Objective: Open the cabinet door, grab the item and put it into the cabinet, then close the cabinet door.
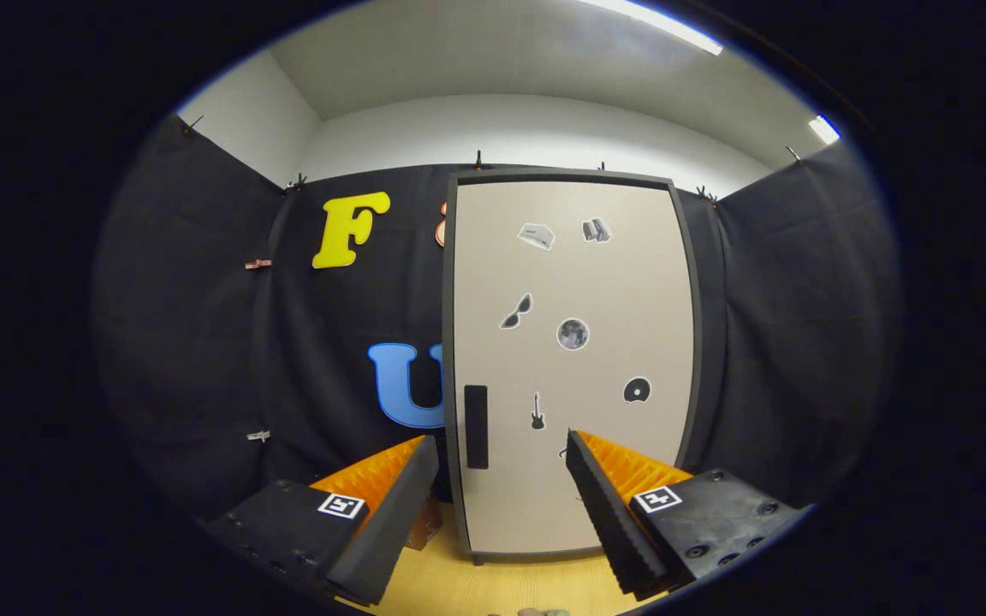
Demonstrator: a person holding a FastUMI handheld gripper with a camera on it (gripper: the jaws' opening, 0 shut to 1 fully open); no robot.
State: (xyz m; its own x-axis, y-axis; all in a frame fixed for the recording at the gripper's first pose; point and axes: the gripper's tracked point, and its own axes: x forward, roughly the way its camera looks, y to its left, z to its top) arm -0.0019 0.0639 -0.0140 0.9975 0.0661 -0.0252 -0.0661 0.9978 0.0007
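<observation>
The cabinet (574,359) stands shut just beyond the jaws, its dark handle (476,426) ahead between them near the door's (613,291) left edge, on a wooden tabletop (493,582), while the gripper (501,453) gapes wide, holding nothing.

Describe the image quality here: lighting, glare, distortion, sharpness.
Gripper view: even overhead light from ceiling strips, which blow out to white; no glare on the matte cabinet door. Fisheye bends the door's straight edges outward. The door, its handle and stickers are sharp; the open gripper close in front looks slightly soft, nothing between its fingers.
</observation>
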